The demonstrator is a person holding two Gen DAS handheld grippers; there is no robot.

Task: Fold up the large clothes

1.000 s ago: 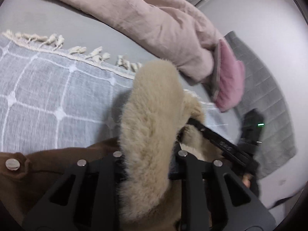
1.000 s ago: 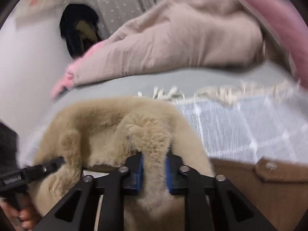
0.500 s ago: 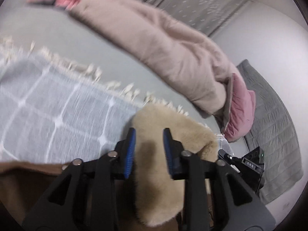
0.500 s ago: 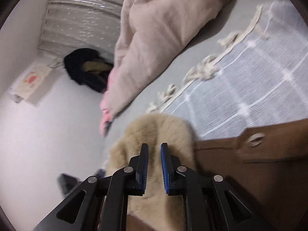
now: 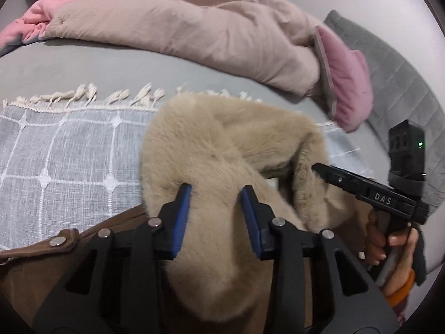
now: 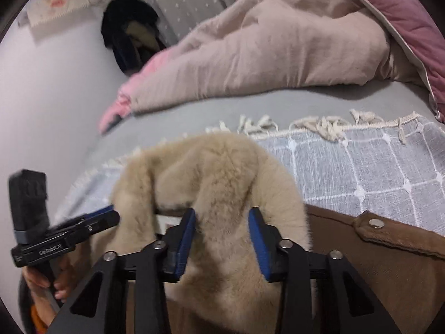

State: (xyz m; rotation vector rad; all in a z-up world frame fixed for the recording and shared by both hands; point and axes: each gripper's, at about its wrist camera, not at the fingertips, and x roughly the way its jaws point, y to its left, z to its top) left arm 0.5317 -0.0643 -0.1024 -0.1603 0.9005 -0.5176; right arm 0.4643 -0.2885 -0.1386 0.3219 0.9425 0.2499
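My left gripper [image 5: 215, 194] and right gripper [image 6: 222, 218] have just moved, pads seemingly loose around the soft, floppy fur hood [image 5: 222, 150] of the brown coat [image 6: 375, 272] lying near me on the checked blanket [image 5: 69, 150].

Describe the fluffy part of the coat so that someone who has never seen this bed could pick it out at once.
Start from the grey bed, where a pale blue checked throw with cream tassels lies. On that throw rests a brown fabric coat with metal snap buttons, and its top end is the beige fluffy fur collar. It is the only long-piled, plush thing there; the coat cloth and the throw are flat-woven.
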